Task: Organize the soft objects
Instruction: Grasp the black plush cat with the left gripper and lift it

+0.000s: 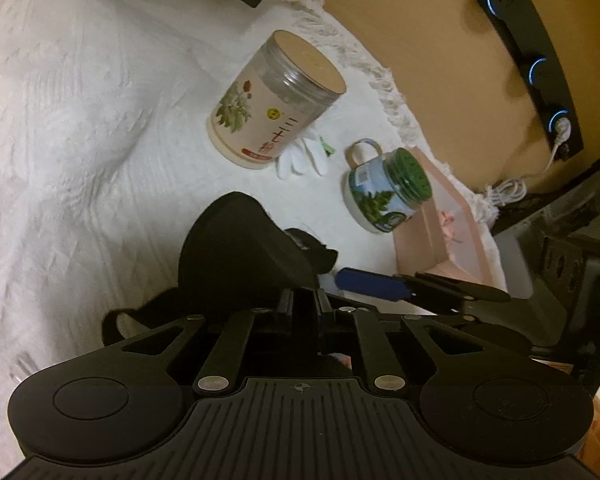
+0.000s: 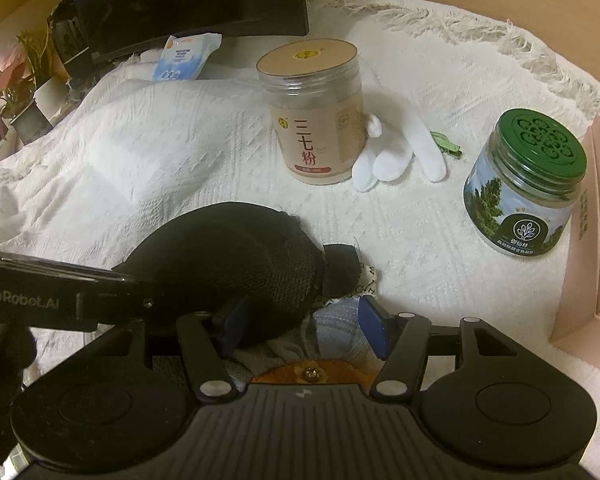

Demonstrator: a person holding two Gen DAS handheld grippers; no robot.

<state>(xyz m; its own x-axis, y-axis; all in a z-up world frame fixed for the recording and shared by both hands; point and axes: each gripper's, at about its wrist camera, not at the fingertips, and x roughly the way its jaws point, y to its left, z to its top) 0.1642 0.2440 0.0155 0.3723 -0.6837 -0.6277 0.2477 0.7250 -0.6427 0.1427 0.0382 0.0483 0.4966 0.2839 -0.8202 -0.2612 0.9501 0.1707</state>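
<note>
A black knitted soft thing [image 1: 236,248] lies on the white blanket [image 1: 80,120], close in front of both grippers. My left gripper [image 1: 304,296] is shut on its near edge, and the black fabric rises over the fingertips. In the right wrist view the left gripper [image 2: 128,280] comes in from the left and meets the black thing [image 2: 228,256]. My right gripper [image 2: 302,320] has its blue pads apart, with a grey-blue striped soft thing [image 2: 332,332] filling the gap between them. An orange part [image 2: 308,376] of it shows near the camera. The black thing rests against the left pad.
A tall jar with a tan lid [image 2: 316,116] stands behind, with a white glove [image 2: 396,152] and a small green clip [image 2: 446,144] beside it. A green-lidded jar [image 2: 528,184] and a pink box [image 2: 596,240] are to the right. A wipes pack [image 2: 184,56] lies at the back.
</note>
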